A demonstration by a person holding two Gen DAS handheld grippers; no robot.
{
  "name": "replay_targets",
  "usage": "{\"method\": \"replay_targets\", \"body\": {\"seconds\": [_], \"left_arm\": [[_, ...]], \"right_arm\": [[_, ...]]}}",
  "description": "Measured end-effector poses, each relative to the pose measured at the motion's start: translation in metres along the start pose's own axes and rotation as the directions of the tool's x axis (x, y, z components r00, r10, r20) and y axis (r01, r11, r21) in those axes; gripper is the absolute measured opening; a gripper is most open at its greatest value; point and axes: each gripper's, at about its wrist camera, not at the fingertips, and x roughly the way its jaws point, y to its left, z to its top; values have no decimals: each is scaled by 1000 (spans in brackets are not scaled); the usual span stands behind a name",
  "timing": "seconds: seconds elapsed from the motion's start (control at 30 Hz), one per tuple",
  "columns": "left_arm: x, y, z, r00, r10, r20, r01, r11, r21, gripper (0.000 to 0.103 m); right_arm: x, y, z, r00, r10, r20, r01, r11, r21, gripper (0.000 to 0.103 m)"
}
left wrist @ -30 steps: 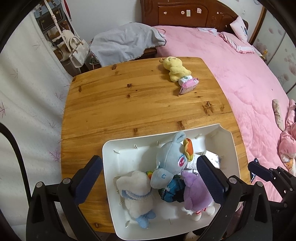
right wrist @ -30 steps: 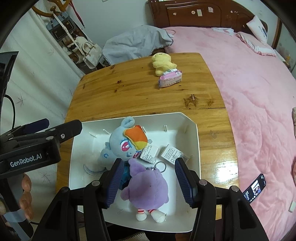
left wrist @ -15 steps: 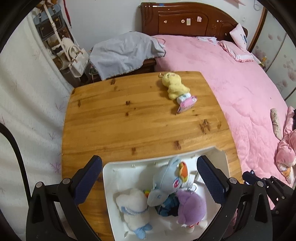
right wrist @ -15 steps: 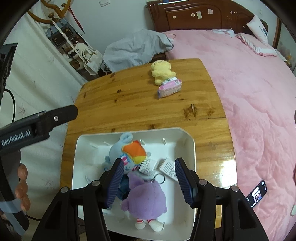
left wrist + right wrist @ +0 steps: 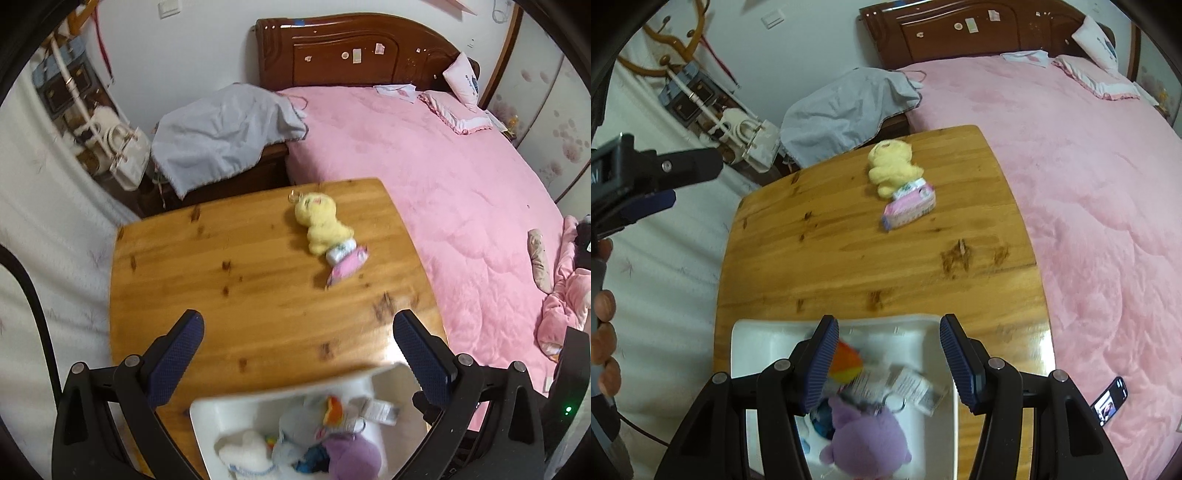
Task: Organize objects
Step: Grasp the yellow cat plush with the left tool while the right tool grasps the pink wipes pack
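A white tray [image 5: 207,410] [image 5: 753,332] sits at the near edge of the wooden table [image 5: 251,280] [image 5: 849,251] and holds several plush toys: a purple one [image 5: 868,435] [image 5: 351,458], a blue pony [image 5: 295,424] and a white one [image 5: 243,454]. A yellow plush [image 5: 323,223] [image 5: 892,166] lies at the table's far end, touching a pink packet [image 5: 347,266] [image 5: 910,208]. My left gripper [image 5: 295,339] is open and empty above the tray's far rim. My right gripper [image 5: 886,343] is open and empty above the tray.
A pink bed [image 5: 443,177] [image 5: 1089,166] borders the table's right side. A grey cloth [image 5: 221,129] [image 5: 849,107] covers a nightstand behind the table. Handbags [image 5: 118,151] hang at the left. A phone [image 5: 1110,400] lies on the bed.
Both grippers have pulled back and up from the tray, so the tray has slid toward the bottom of both views and more of the table shows. Both stay open.
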Motion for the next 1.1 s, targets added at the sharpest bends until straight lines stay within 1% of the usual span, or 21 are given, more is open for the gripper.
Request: {"method": "replay_targets", "body": {"seconds": [0.13, 0.2, 0.33, 0.47, 0.57, 0.63, 0.7, 0.77, 0.87, 1.0, 1.1], "left_arm": [[13, -6, 30, 1000, -10, -5, 10, 1000, 1, 102], [22, -9, 46, 1000, -15, -9, 15, 1000, 1, 102], [39, -12, 67, 1000, -9, -19, 9, 1000, 3, 102], [69, -14, 86, 999, 12, -50, -12, 1000, -4, 102], [98, -13, 98, 995, -4, -96, 1, 1000, -26, 102], [119, -14, 103, 993, -2, -120, -2, 1000, -31, 102], [141, -14, 108, 988, 7, -152, -13, 999, -39, 102], [163, -14, 110, 981, -6, -195, -5, 998, -58, 102], [198, -13, 112, 966, -15, -259, -7, 996, -84, 102], [229, -15, 112, 953, -10, -304, -22, 995, -102, 102], [249, -16, 112, 945, -17, -327, -23, 993, -116, 102]], "right_arm": [[11, -13, 28, 1000, 4, 6, -4, 999, 37, 58], [17, -22, 45, 1000, 20, 5, -20, 997, 68, 58], [31, -36, 75, 999, 41, 4, -42, 992, 120, 58], [56, -47, 99, 998, 66, -12, -63, 982, 177, 58], [77, -55, 112, 995, 94, -33, -84, 971, 226, 58], [96, -61, 120, 994, 96, -52, -80, 963, 259, 58], [117, -65, 126, 992, 102, -69, -78, 954, 291, 58], [136, -67, 129, 990, 103, -93, -69, 948, 312, 58], [167, -66, 131, 985, 102, -141, -52, 945, 323, 58], [195, -66, 131, 975, 111, -192, -38, 936, 349, 58], [207, -66, 131, 972, 123, -202, -40, 927, 372, 58]]}}
